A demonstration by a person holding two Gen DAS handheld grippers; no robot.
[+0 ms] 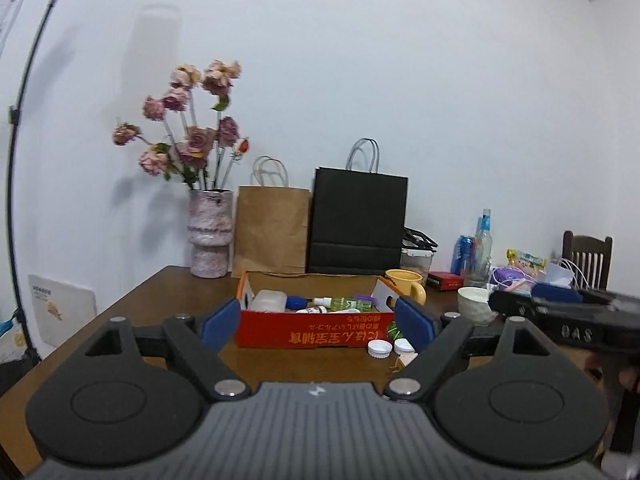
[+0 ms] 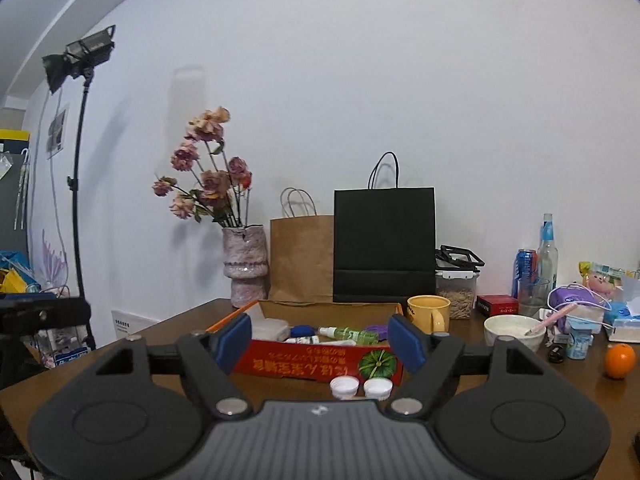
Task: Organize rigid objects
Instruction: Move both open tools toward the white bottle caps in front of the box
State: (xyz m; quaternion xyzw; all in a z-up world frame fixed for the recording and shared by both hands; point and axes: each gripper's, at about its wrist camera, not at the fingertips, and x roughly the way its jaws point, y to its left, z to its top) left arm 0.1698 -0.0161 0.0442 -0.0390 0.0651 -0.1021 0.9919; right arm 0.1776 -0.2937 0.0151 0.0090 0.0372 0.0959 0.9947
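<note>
On a brown wooden table set against a white wall, a red cardboard box sits at 12 o'clock before both hand-held grippers, already holding a green spray bottle, a clear plastic case and other small items. Two white bottle caps rest on the bare wood just outside the box's near wall, toward 5 o'clock of it. The left gripper and the right gripper both hang released, blue pads spread wide with nothing between them. Open tabletop runs from the box toward 9 o'clock as far as the table's left edge. Clutter crowds 2 to 3 o'clock: a yellow mug, a white bowl, an orange. Behind the box, at 12 o'clock, a brown bag and a black bag stand against the wall, with a vase of flowers at 11.
</note>
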